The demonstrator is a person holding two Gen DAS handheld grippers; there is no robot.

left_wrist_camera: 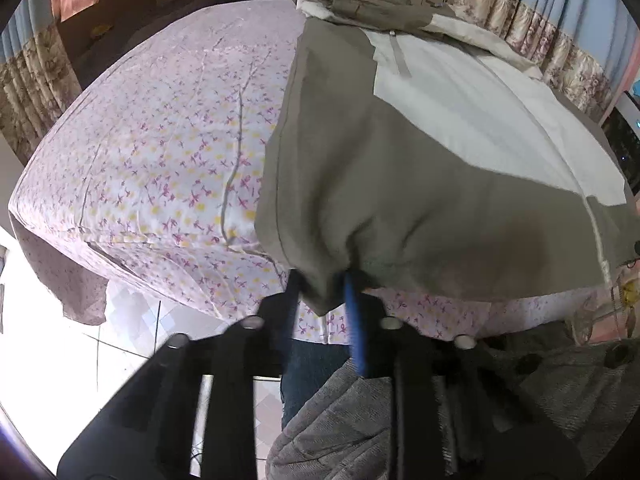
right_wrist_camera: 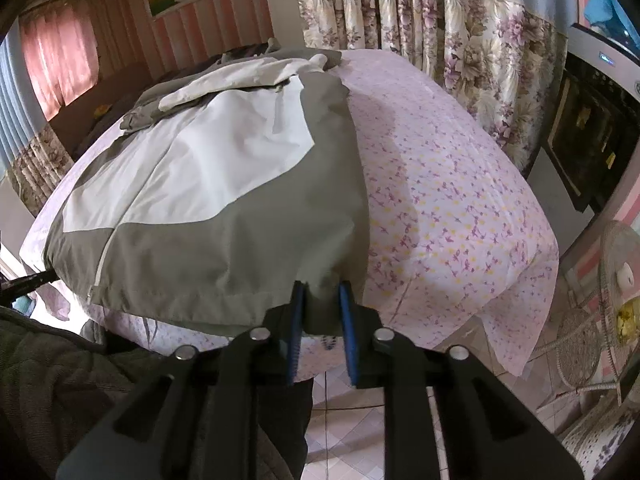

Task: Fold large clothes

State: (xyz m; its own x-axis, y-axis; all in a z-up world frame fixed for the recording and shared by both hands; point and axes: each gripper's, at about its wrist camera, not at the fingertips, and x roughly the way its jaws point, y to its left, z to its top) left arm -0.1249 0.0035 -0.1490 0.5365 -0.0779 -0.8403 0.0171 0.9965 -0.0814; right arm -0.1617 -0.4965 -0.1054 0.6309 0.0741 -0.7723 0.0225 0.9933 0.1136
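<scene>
A large olive-grey and white jacket (left_wrist_camera: 420, 152) lies spread on a bed with a pink flowered sheet (left_wrist_camera: 160, 140). It also shows in the right wrist view (right_wrist_camera: 224, 200). My left gripper (left_wrist_camera: 324, 284) is shut on the jacket's near hem corner, and the cloth bunches between its blue pads. My right gripper (right_wrist_camera: 322, 292) is shut on the other near hem corner at the bed's front edge. The hem hangs lifted between the two grippers. The sleeves (right_wrist_camera: 240, 76) lie bunched at the far end.
The flowered sheet (right_wrist_camera: 460, 208) covers the bed to either side of the jacket. Flowered curtains (right_wrist_camera: 460, 48) hang behind. A dark cabinet (right_wrist_camera: 592, 140) and wire stands (right_wrist_camera: 592, 320) sit at the right. Tiled floor (left_wrist_camera: 100, 360) lies below. The person's grey quilted clothing (left_wrist_camera: 440, 420) is close.
</scene>
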